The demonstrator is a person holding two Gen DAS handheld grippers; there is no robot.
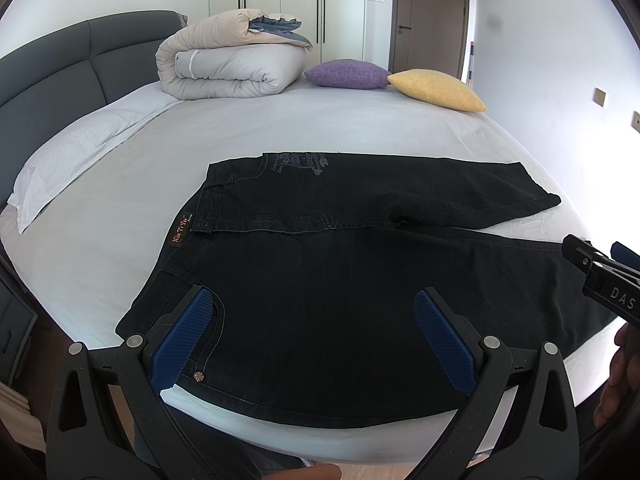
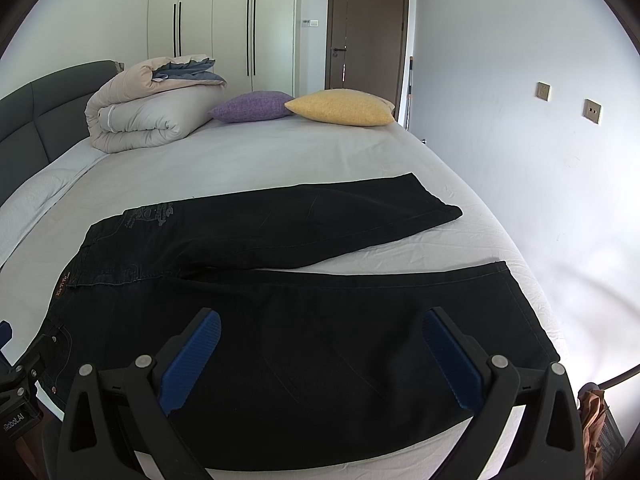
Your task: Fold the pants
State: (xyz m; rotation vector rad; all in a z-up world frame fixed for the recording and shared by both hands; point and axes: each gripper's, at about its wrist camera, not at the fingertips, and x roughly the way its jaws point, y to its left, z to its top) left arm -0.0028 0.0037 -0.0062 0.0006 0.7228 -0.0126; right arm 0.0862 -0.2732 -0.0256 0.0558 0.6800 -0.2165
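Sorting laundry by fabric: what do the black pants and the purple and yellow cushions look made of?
Black pants: likely matte denim, given contrast stitching and a rivet. Purple cushion and yellow cushion: coarse, linen-like weave with a speckled, matte surface; exact fibre unclear.

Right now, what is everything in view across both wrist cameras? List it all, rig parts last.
pants: 1, black, spread flat on the near part of the bed, waist to the left, legs to the right
bed: 1, white sheet, dark grey headboard at left
duvet: 1, beige and grey, rolled, at the far side of the bed
purple cushion: 1, beside the duvet
yellow cushion: 1, touching the purple one, by the far right edge
pillow: 1, white, along the headboard
wardrobe: white, back wall
door: 1, brown, shut
left gripper: black, blue pads, open above the waist end
right gripper: same, open above the near leg
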